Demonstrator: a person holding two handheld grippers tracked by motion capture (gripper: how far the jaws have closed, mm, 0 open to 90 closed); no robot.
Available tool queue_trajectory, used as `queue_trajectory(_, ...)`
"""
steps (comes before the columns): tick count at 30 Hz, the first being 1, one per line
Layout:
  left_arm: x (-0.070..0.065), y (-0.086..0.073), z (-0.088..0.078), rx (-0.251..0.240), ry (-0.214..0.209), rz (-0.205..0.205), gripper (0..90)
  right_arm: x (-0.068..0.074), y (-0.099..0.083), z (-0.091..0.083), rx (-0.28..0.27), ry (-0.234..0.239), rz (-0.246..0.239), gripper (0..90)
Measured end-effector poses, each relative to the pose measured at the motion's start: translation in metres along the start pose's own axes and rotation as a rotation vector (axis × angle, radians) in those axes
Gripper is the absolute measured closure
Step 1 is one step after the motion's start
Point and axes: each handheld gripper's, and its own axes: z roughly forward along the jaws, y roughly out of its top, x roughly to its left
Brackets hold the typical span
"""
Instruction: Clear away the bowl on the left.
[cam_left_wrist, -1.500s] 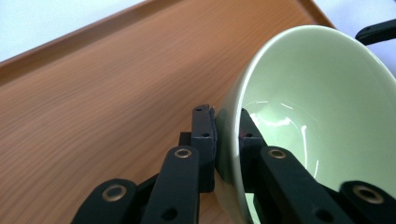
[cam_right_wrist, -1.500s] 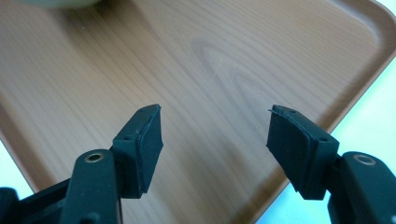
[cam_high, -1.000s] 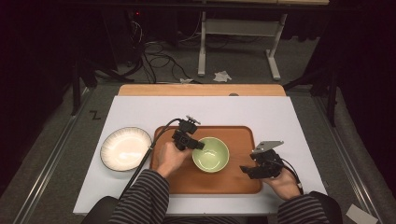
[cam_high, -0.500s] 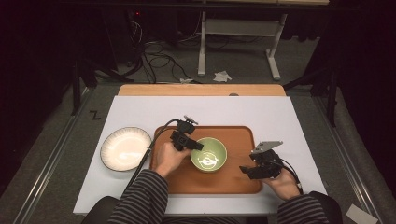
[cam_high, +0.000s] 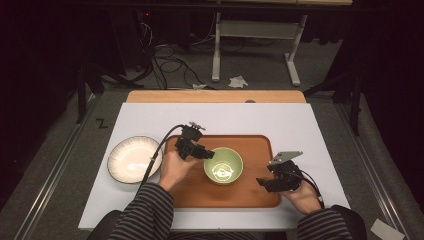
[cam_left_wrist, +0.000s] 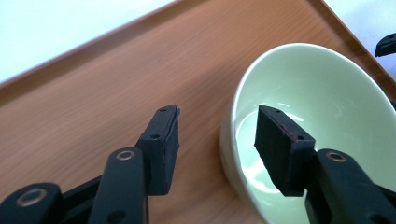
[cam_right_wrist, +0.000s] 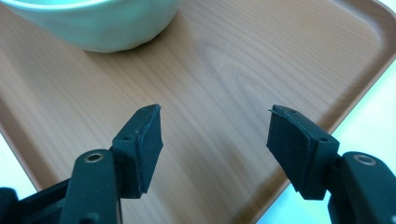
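A pale green bowl (cam_high: 223, 165) stands empty in the middle of a brown wooden tray (cam_high: 255, 195). My left gripper (cam_high: 206, 154) is at the bowl's left rim and is open. In the left gripper view, the left gripper (cam_left_wrist: 219, 116) straddles the rim of the bowl (cam_left_wrist: 327, 93), one jaw inside and one outside over the tray (cam_left_wrist: 93, 84), with a gap on both sides. My right gripper (cam_high: 264, 182) hovers open over the tray's right part. In the right gripper view, the right gripper (cam_right_wrist: 215, 112) has bare tray (cam_right_wrist: 233, 60) between its jaws and the bowl (cam_right_wrist: 102, 28) beyond them.
A white plate (cam_high: 134, 159) lies on the white table top (cam_high: 300, 120) just left of the tray. A wooden strip (cam_high: 215, 96) runs along the table's far edge. Behind it are floor cables and a desk frame.
The bowl has shifted slightly to the left and the left gripper has moved a little with it at the rim. The right gripper has stayed in place.
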Motion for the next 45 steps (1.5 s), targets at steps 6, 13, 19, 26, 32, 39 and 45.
queue_trajectory(6, 0.0, -0.002, -0.013, -0.017, 0.016, 0.022, 49.5, 0.0, 0.0, 0.001, 0.008, 0.006, -0.003, 36.8)
queue_trajectory(13, 0.004, -0.007, -0.025, -0.032, 0.028, 0.026, 48.8, 0.0, 0.0, 0.0, 0.008, 0.004, -0.005, 36.8)
queue_trajectory(19, 0.009, -0.014, -0.033, -0.047, 0.031, 0.008, 48.7, 0.001, 0.0, 0.0, 0.005, 0.002, 0.0, 36.9)
queue_trajectory(26, 0.012, -0.018, -0.038, -0.047, 0.041, 0.001, 48.7, 0.001, 0.0, 0.001, 0.006, 0.006, -0.004, 36.9)
queue_trajectory(32, 0.015, -0.024, -0.041, -0.044, 0.048, -0.003, 48.5, 0.001, 0.0, 0.001, 0.007, 0.007, -0.003, 36.9)
queue_trajectory(39, 0.019, -0.031, -0.047, -0.039, 0.055, -0.01, 48.1, 0.001, 0.0, 0.001, 0.008, 0.006, -0.003, 36.9)
queue_trajectory(45, 0.022, -0.039, -0.051, -0.048, 0.056, -0.024, 48.1, 0.001, 0.0, 0.002, 0.011, 0.005, -0.009, 36.8)
